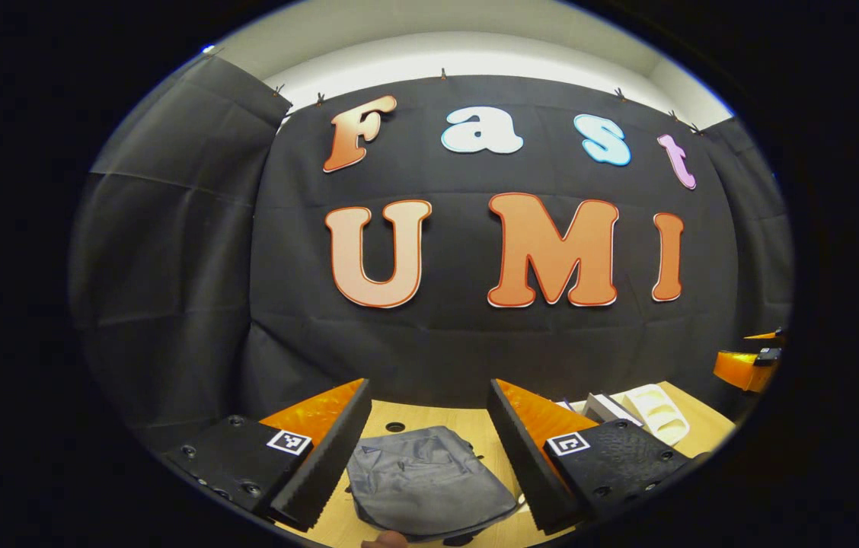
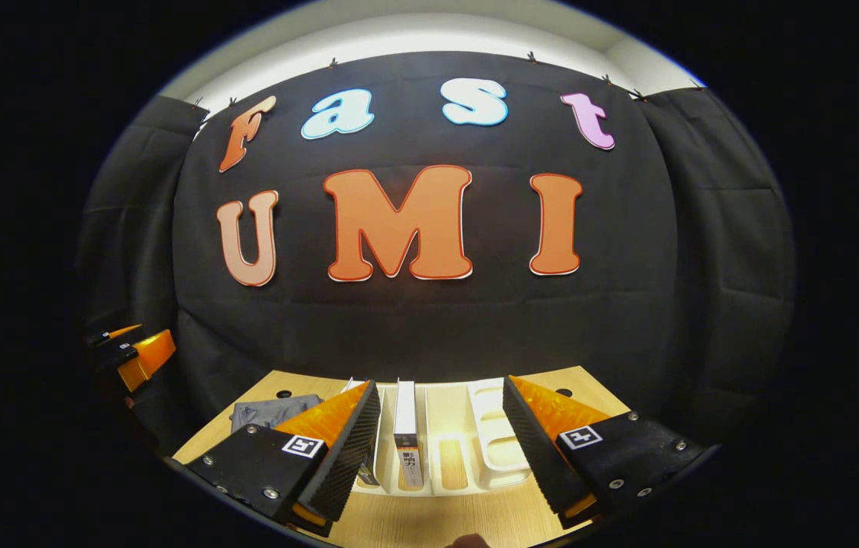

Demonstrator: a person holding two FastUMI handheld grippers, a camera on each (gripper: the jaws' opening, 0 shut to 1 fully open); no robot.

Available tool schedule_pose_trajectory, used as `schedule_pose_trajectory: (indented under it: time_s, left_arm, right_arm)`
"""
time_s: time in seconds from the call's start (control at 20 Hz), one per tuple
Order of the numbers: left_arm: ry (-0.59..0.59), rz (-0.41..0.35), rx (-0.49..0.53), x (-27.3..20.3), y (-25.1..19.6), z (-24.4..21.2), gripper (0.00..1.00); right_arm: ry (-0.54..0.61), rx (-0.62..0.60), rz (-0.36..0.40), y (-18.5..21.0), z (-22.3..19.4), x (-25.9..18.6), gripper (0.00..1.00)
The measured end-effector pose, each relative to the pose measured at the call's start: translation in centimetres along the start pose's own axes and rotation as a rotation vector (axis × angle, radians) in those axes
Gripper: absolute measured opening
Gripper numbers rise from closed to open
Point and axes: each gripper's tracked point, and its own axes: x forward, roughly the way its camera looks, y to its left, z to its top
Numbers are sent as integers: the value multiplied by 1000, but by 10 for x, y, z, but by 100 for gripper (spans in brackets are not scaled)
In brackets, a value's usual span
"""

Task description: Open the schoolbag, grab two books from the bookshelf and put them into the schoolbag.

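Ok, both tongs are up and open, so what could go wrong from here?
1. The bag lies flat and looks closed; books may get grabbed before it is opened.
2. The book stands upright in a narrow slot of the white rack; the right tongs might tip it or drag the rack.

one schoolbag [image 1: 426, 476], one bookshelf [image 2: 494, 438], two books [image 2: 406, 434]

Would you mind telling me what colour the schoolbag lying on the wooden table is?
The soft fabric schoolbag is dark grey, best seen in the left gripper view.
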Motion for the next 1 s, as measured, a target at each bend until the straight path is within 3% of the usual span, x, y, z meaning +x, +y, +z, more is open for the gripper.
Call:
schedule_pose_trajectory:
  time_s: [0.25, 0.45, 0.55, 0.7, 1.0]
  left_arm:
    - [47, 30, 78, 0, 12, -21, 96]
    - [75, 63, 240, -4, 19, -42, 97]
    - [97, 29, 311, -6, 10, -59, 97]
    - [146, -38, 400, -12, -6, -93, 97]
    - [210, -160, 676, -21, -40, -173, 97]
  right_arm:
    - [25, 1, 6, 5, -11, 6, 96]
    - [71, 3, 2, 4, -30, 12, 96]
    - [89, -17, -15, 0, -40, 15, 100]
    - [133, -22, -30, -1, -57, 20, 96]
    - [204, -74, -45, -3, -91, 24, 97]
